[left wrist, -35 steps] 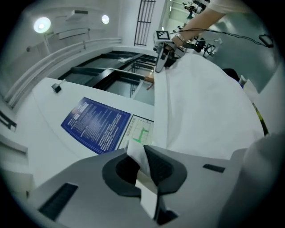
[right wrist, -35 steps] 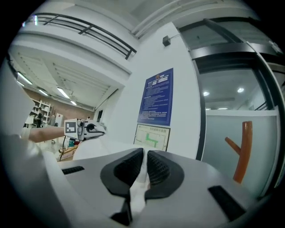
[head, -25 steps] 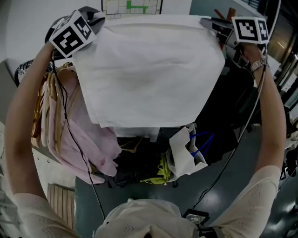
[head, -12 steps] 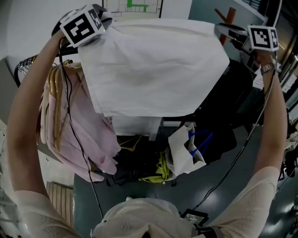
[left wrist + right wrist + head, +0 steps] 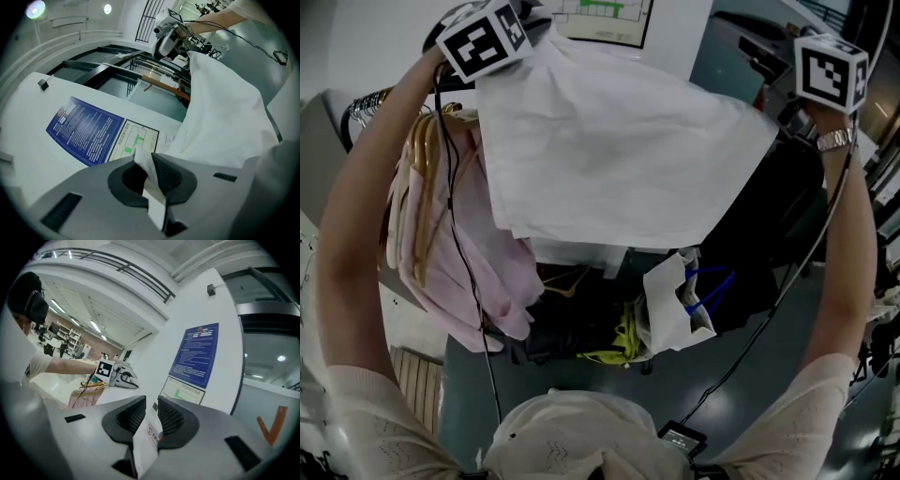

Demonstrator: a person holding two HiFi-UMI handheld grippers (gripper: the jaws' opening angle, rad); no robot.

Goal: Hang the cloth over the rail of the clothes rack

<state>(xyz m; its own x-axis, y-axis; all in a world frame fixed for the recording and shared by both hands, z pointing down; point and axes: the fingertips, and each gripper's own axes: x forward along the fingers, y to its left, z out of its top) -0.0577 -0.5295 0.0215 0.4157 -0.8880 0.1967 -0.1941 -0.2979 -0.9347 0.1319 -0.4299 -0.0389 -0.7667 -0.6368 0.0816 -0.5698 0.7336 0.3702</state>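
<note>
Head view looks steeply down from above, gripper views sit close behind their fingers (image 5: 171, 176), both face the blue poster (image 5: 86, 136) beyond.

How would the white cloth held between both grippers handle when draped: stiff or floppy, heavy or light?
Probably floppy: the white cloth sags and creases between the left gripper and right gripper, its lower edge hanging free. Likely light, since two small edge pinches carry it whole. Draped unevenly, it might slide off.

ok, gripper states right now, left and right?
Left gripper: shut on a corner of the white cloth.
Right gripper: shut on the white cloth's other corner.
</note>
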